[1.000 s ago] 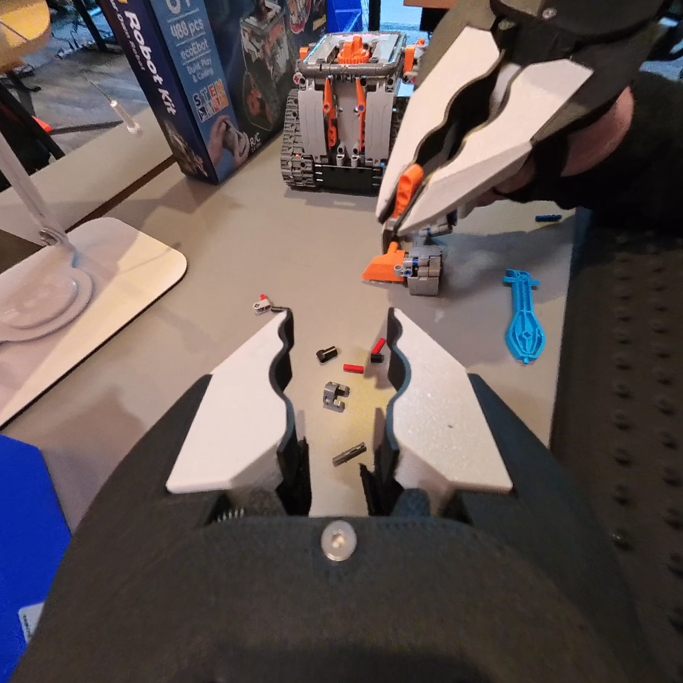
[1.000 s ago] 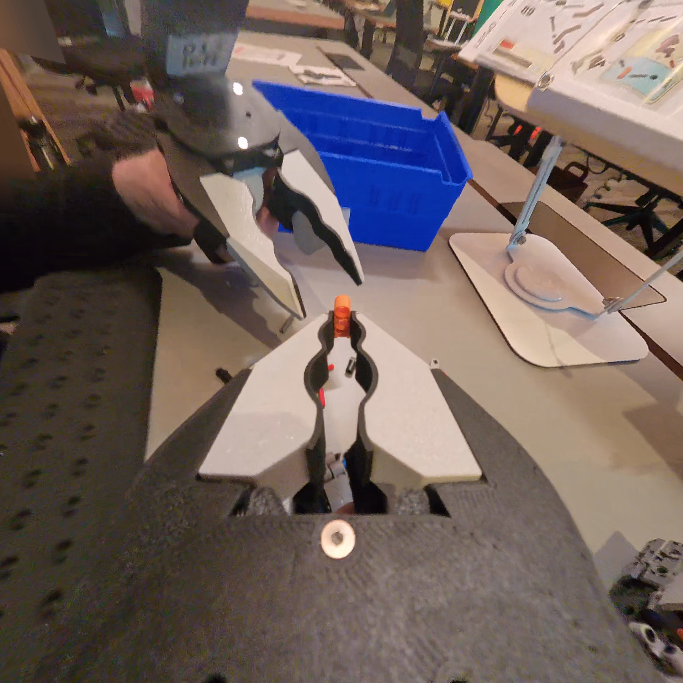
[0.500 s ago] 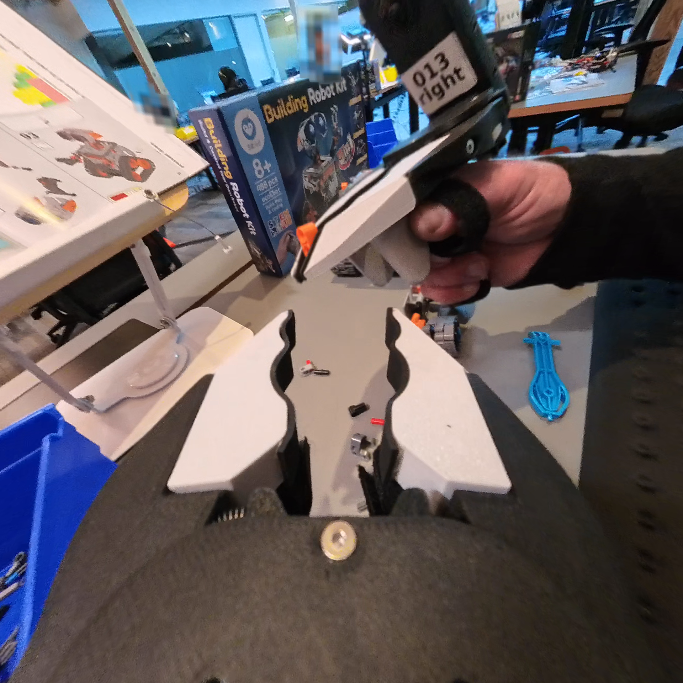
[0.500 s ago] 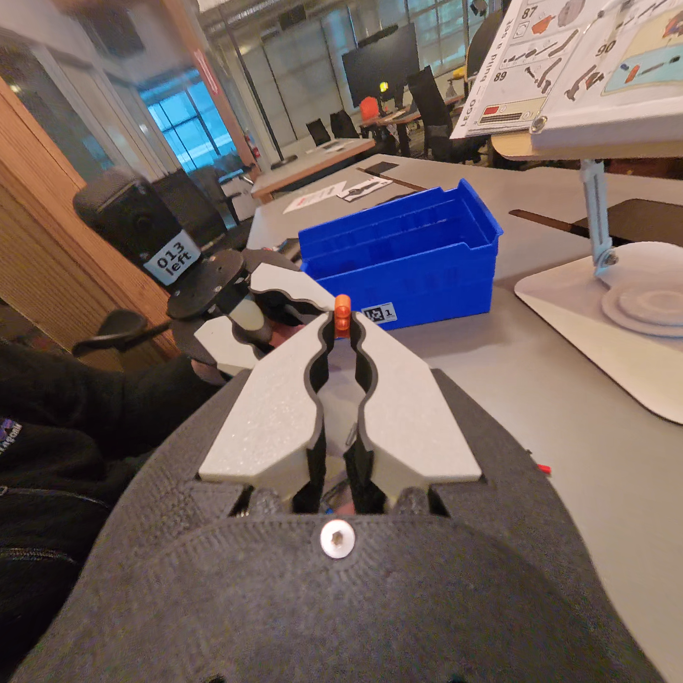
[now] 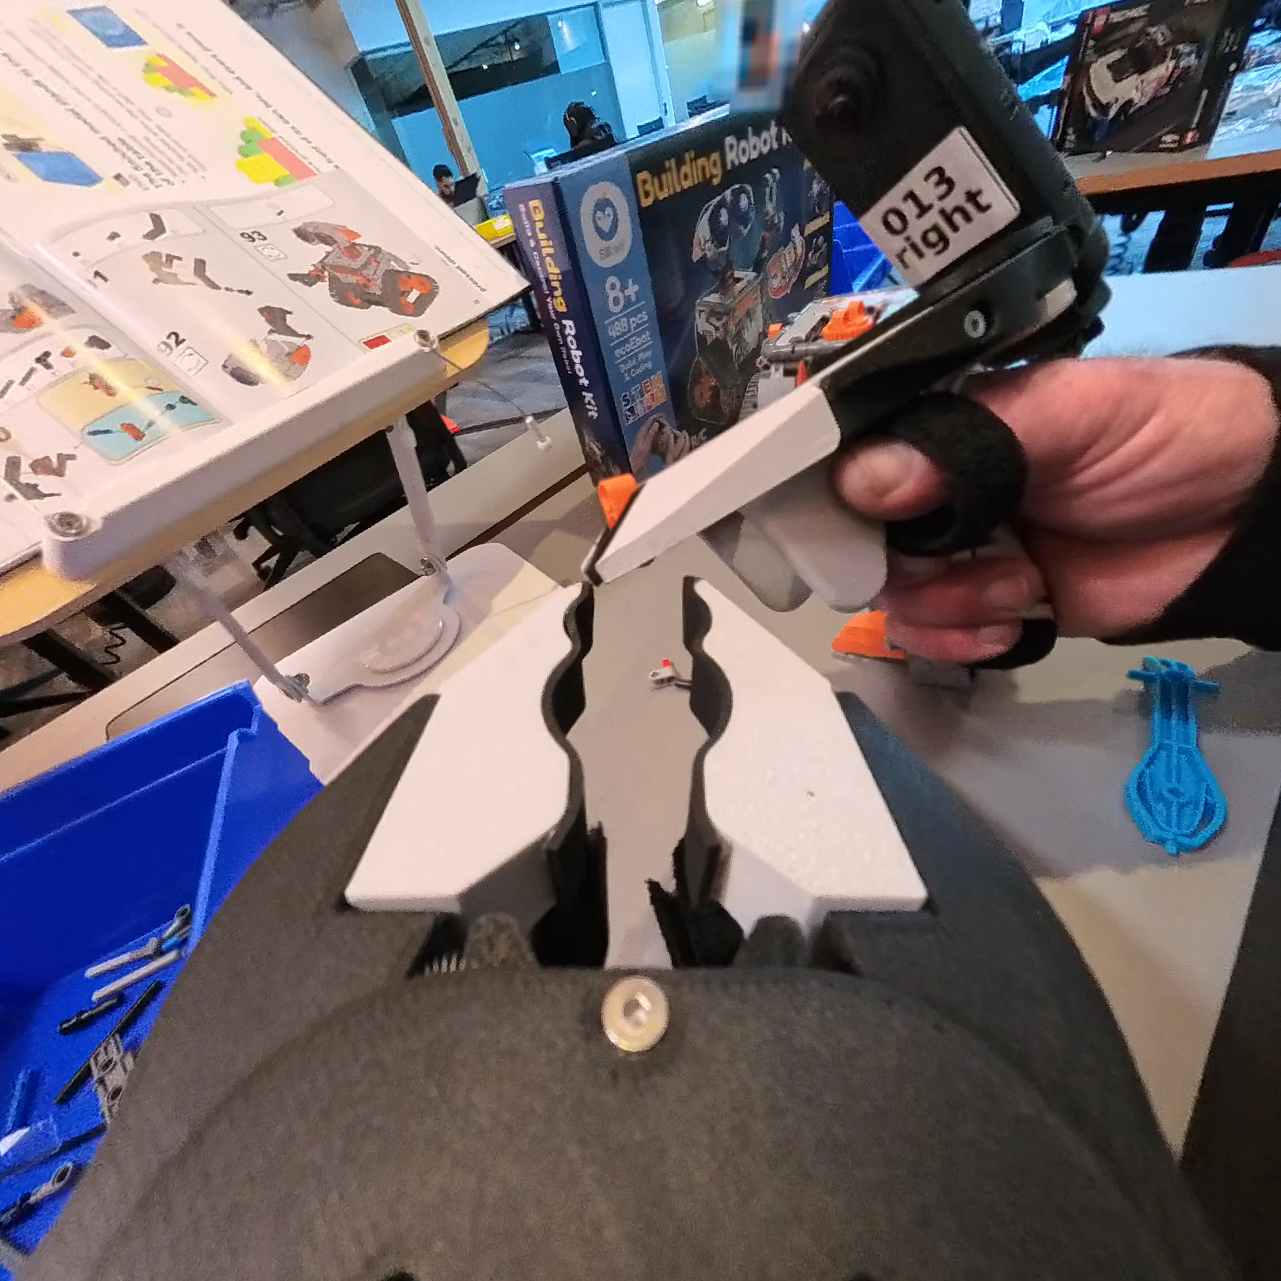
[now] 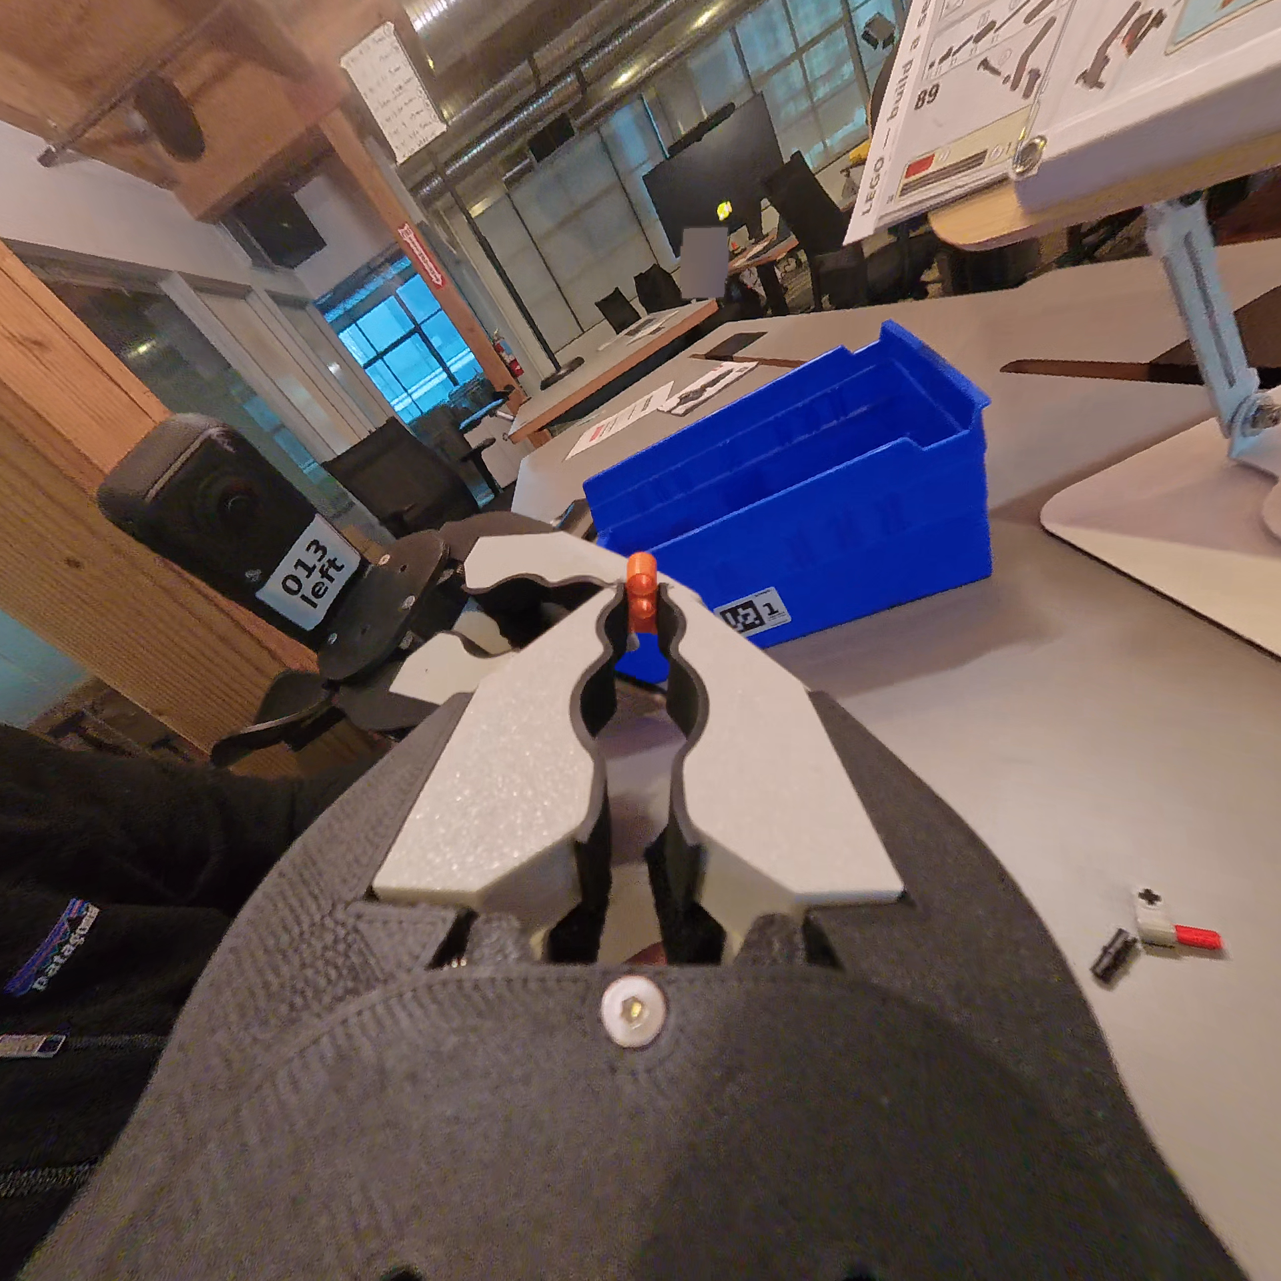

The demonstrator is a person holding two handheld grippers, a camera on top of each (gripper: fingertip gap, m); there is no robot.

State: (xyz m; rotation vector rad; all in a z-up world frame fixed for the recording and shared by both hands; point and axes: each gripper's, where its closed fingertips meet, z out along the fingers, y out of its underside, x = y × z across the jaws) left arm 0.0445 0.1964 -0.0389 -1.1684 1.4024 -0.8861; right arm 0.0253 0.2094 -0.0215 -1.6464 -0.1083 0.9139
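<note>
My right gripper [image 6: 641,589] is clamped on a small orange peg [image 6: 640,584], held above the grey table [image 6: 970,728]. My left gripper [image 5: 638,589] stands apart and empty, its tip just beside the right one's. Near its left side I see the blue bin [image 5: 125,832] wall and the white stand base [image 5: 416,624]. Bare tabletop lies ahead, bounded by the boxed kit [image 5: 665,291]. A blue tool [image 5: 1171,769] lies to the right.
</note>
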